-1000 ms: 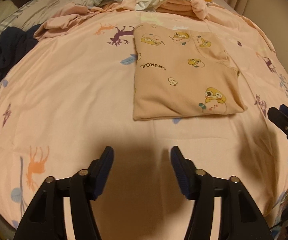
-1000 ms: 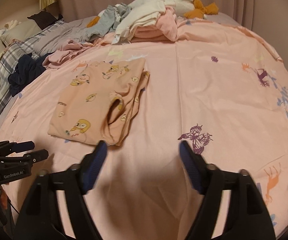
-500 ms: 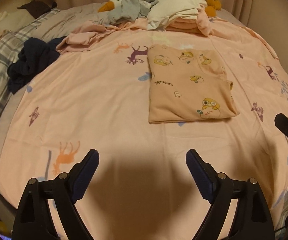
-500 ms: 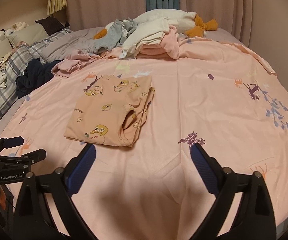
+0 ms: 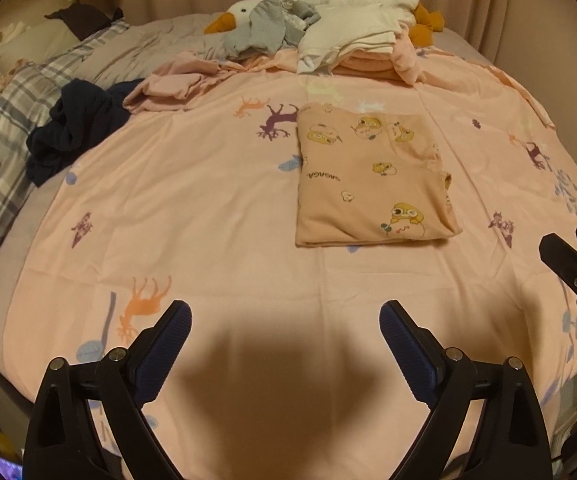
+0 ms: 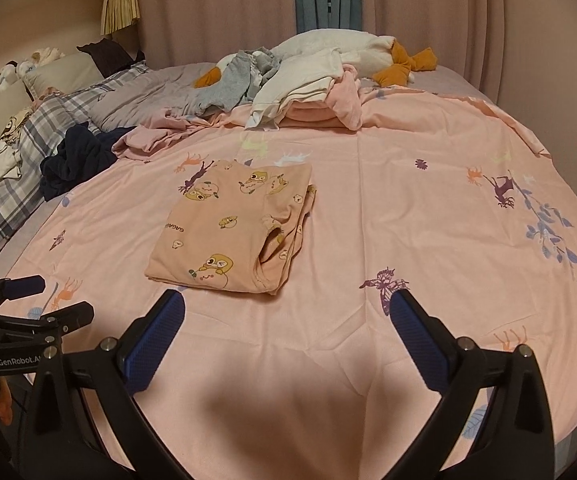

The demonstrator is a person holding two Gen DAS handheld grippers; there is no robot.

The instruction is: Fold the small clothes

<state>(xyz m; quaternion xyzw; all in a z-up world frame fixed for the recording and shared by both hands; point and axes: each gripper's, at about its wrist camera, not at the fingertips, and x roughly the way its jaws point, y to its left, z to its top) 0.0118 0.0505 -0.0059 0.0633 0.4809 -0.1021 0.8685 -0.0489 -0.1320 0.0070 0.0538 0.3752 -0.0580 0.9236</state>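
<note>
The pink bedsheet (image 5: 216, 208), printed with deer and butterflies, is covering the bed and lying smooth toward the near edge. A folded peach garment (image 5: 368, 184) with yellow cartoon characters is lying flat at the sheet's middle, its sleeve opening showing on its right side. A heap of unfolded clothes (image 6: 304, 76) is sitting at the far end by the curtains. The left gripper (image 5: 284, 328) and right gripper (image 6: 286, 314) are hovering near the bed's near edge, jaws spread wide, holding nothing, apart from the garment.
</note>
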